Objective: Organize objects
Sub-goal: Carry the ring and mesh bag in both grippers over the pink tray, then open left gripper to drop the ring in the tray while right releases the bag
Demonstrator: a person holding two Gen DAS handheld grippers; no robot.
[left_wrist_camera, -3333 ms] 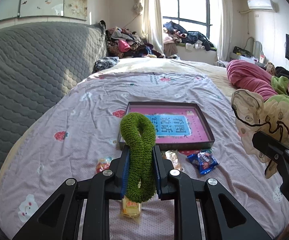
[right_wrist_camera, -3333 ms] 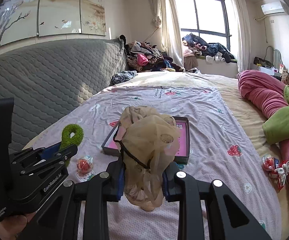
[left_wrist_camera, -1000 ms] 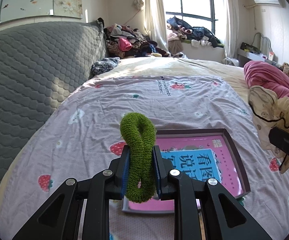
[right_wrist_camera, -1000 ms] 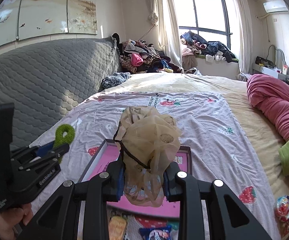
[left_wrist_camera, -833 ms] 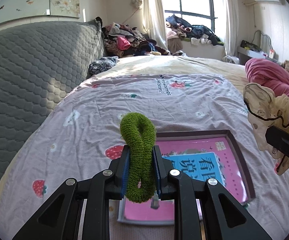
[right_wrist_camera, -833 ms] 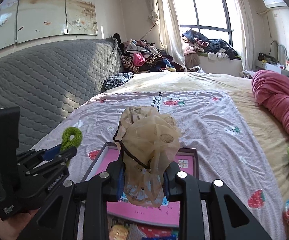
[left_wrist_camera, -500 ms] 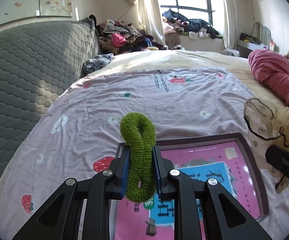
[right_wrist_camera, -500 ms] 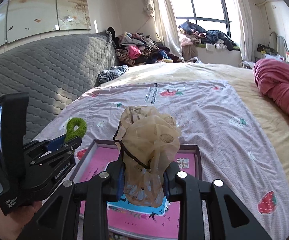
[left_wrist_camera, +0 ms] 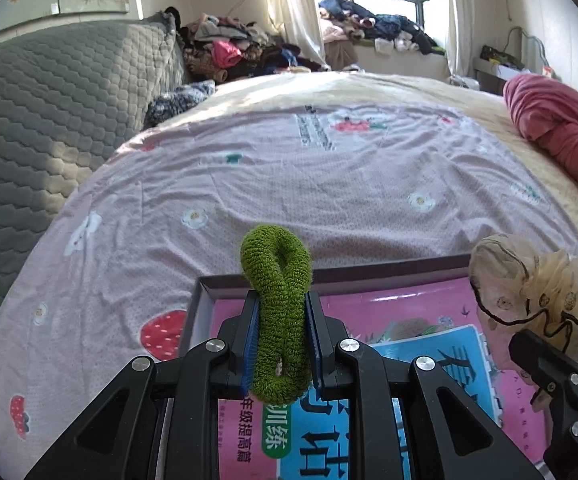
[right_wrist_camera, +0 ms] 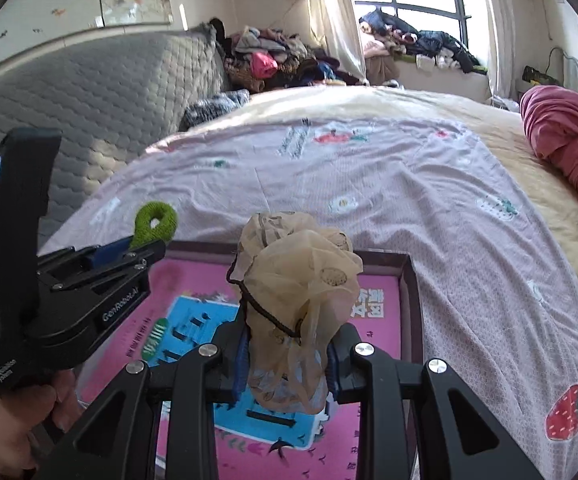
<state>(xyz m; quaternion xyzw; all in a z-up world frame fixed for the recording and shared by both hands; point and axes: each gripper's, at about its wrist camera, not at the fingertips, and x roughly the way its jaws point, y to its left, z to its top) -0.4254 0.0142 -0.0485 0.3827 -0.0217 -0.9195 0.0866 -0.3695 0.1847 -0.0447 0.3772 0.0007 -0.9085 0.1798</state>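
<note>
My left gripper (left_wrist_camera: 280, 340) is shut on a green fuzzy hair scrunchie (left_wrist_camera: 277, 292), held above the near left part of a shallow dark-rimmed box (left_wrist_camera: 205, 292) with a pink and blue printed bottom. My right gripper (right_wrist_camera: 287, 354) is shut on a beige gauzy scrunchie (right_wrist_camera: 297, 276) with a black cord, held above the same box (right_wrist_camera: 407, 280). In the right wrist view the left gripper (right_wrist_camera: 101, 280) and the green scrunchie (right_wrist_camera: 153, 224) are at the left. In the left wrist view the beige scrunchie (left_wrist_camera: 529, 292) is at the right.
The box lies on a bed with a lilac strawberry-print sheet (left_wrist_camera: 329, 184). A grey quilted headboard (left_wrist_camera: 49, 100) is at the left. A pink rolled blanket (left_wrist_camera: 557, 128) lies at the right. Piled clothes (left_wrist_camera: 241, 48) sit at the far end.
Both grippers have moved forward and down over the box, which now fills the lower part of both views. The snack packets seen earlier on the sheet are out of view.
</note>
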